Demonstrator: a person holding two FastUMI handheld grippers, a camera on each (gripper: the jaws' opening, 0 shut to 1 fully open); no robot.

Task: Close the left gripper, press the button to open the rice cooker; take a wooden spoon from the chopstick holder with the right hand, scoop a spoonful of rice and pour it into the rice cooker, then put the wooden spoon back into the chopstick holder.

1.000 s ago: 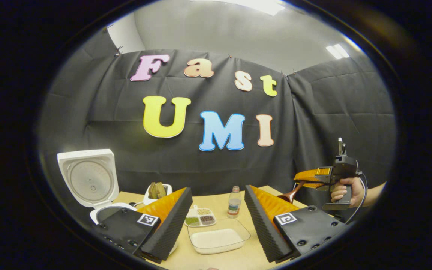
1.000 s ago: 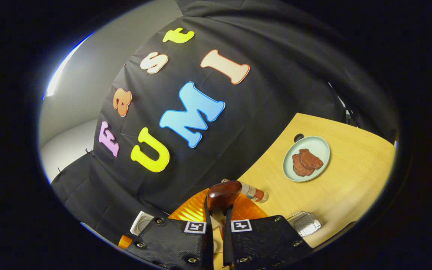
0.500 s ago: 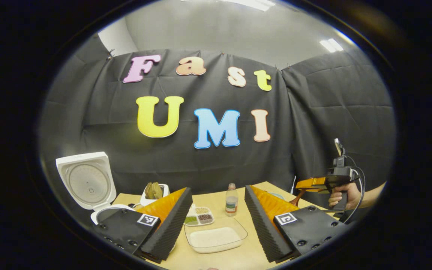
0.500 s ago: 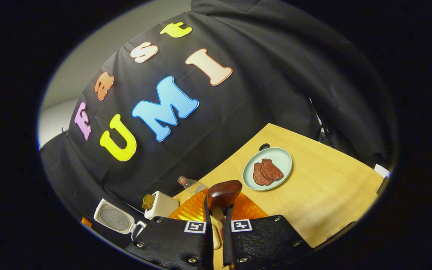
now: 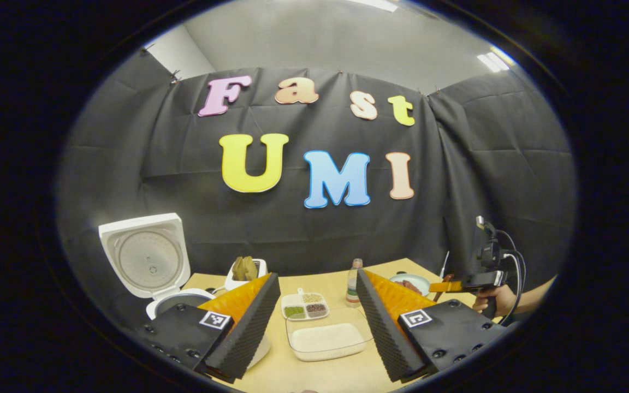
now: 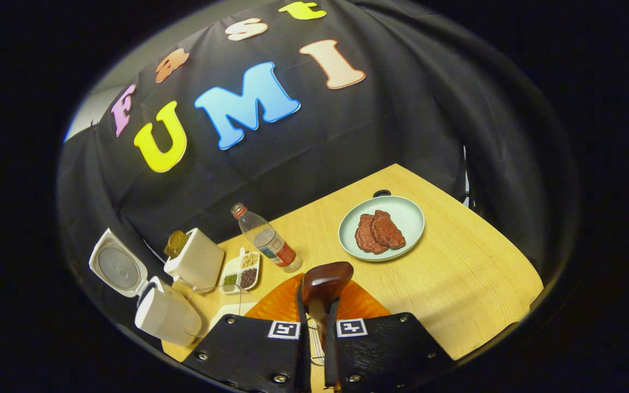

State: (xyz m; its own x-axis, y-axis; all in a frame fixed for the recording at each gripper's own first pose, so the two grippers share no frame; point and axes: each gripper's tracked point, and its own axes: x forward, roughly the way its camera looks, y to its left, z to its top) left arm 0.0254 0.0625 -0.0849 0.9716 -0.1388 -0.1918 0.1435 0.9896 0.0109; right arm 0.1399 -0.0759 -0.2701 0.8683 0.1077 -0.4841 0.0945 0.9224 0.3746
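From my left gripper (image 5: 317,322), going left to right across the table (image 5: 292,376): the rice cooker (image 5: 178,301) stands at the far left with its lid (image 5: 145,255) thrown up and back, so the pot mouth is free; just right of it is the chopstick holder (image 5: 246,273); then the small divided dish of grains (image 5: 306,305); then the clear tray of rice (image 5: 328,339), which lies straight ahead between my two spread, empty fingers; a bottle (image 5: 352,281) stands behind it; far right, my right gripper (image 5: 448,285) is held off over the table's right side near the plate (image 5: 410,284).

In the right gripper view that gripper (image 6: 314,333) is clamped on the wooden spoon (image 6: 325,281); its handle runs back between the nearly meeting fingers and its bowl points forward, away from me, along the gripper's own axis.

What the scoop turns on, I judge: the rice lies low and to the left of the spoon, well apart from it, and nearer my idle left gripper than the right one; so I must swing the spoon left and tip its bowl down into the tray.
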